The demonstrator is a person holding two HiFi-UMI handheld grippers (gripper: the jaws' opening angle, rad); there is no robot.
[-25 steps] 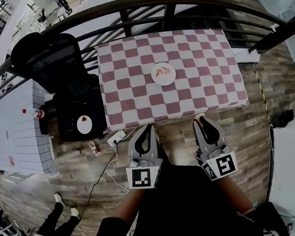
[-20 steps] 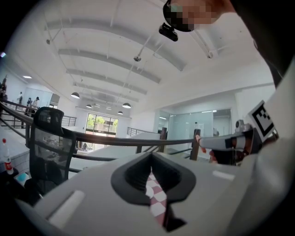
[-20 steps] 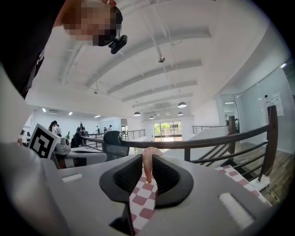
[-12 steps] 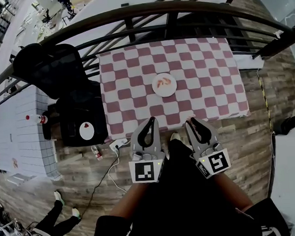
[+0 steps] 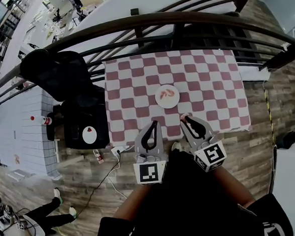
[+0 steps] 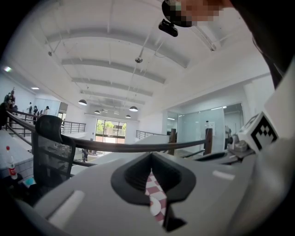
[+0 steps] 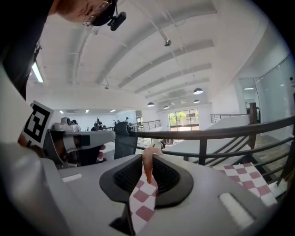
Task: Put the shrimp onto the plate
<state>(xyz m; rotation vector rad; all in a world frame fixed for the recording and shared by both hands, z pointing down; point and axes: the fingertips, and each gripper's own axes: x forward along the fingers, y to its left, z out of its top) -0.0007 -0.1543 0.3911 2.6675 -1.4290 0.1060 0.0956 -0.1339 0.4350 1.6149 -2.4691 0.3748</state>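
Note:
A white plate [image 5: 159, 100] with orange shrimp [image 5: 169, 94] on it sits mid-table on the red-and-white checked cloth [image 5: 210, 85]. My right gripper [image 5: 184, 118] hangs over the table's near edge, just below and right of the plate, shut on a pink shrimp [image 7: 147, 167] that stands upright between its jaws [image 7: 147, 162]. Beside it on the left, my left gripper [image 5: 154, 123] also reaches the table's near edge. Its jaws [image 6: 150, 174] meet at the tips with nothing in them; only checked cloth shows through the slit.
A dark curved railing [image 5: 131, 28] runs behind the table. To the left stand a black chair [image 5: 58, 70] and a black case [image 5: 82, 119] with a white disc [image 5: 90, 135] on it. Further left a white table [image 5: 22, 129] carries a bottle [image 5: 46, 120]. A power strip [image 5: 117, 151] lies on the wooden floor.
Both grippers have moved forward from above the floor to the table's near edge. The plate now lies closer to them. The right gripper still holds the shrimp.

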